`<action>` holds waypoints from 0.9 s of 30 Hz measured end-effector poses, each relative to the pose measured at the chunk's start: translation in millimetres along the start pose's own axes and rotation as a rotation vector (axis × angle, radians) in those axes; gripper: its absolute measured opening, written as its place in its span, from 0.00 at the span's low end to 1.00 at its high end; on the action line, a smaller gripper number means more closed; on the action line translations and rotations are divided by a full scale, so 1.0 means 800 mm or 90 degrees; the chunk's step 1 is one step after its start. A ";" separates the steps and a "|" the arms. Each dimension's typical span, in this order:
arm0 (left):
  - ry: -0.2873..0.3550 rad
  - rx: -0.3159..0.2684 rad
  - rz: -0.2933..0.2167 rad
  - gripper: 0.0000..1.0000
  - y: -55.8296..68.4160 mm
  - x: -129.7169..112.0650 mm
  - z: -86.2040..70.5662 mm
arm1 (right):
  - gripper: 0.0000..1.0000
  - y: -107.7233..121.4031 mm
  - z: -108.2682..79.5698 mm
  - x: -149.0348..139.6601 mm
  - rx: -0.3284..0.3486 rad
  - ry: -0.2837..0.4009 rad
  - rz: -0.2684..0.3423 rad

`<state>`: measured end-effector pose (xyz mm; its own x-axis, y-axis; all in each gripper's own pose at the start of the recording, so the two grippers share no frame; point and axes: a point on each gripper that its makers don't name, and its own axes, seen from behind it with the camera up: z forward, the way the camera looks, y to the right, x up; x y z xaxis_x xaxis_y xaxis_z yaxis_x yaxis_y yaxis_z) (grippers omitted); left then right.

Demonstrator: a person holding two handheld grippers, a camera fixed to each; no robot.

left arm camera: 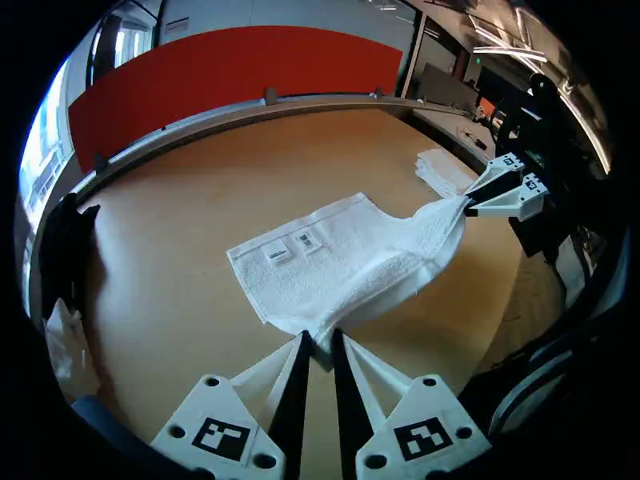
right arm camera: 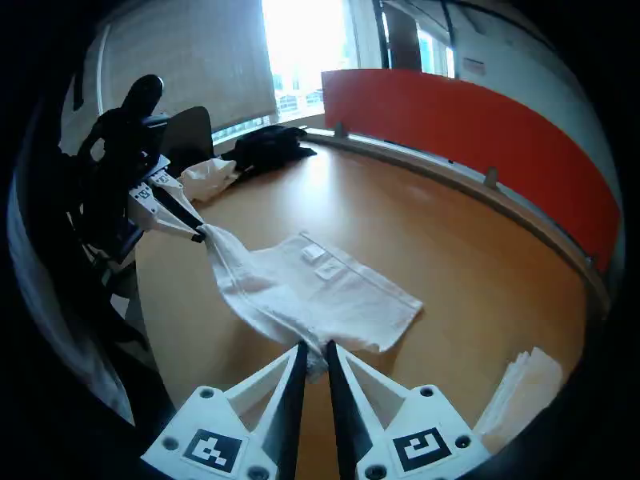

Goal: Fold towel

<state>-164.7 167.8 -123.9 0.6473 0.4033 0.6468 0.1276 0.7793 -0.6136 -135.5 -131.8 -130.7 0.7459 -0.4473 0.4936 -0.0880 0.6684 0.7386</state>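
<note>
The left gripper [left arm camera: 320, 352] has its jaws drawn almost together, pinching one corner of the white towel [left arm camera: 336, 264], which spreads over the wooden table [left arm camera: 200, 200] straight ahead of them. The right gripper [right arm camera: 314, 356] is likewise nearly closed on another corner, and the edge between the two is lifted. Beyond the left jaws, two small tags [left arm camera: 276, 250] lie face up on the cloth, their print too small to read.

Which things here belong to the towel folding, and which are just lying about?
In the job: towel, left tongs and right tongs, each gripping a corner.
Lying about: folded stack, black bundle, white bundle.
</note>
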 end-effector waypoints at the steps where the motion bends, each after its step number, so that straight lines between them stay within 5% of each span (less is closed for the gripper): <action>1: 0.001 0.001 0.000 0.20 -0.001 0.001 0.001 | 0.19 0.000 0.001 0.000 0.000 -0.001 0.000; 27: 0.001 0.043 0.002 0.20 -0.063 0.035 0.070 | 0.19 0.059 0.068 0.002 -0.026 -0.029 0.031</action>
<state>-195.1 166.3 -49.7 0.6485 0.4048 0.6446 0.0744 0.8090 -0.5830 -174.5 -133.3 -70.2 0.7108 -0.4387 0.5498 -0.0968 0.7132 0.6942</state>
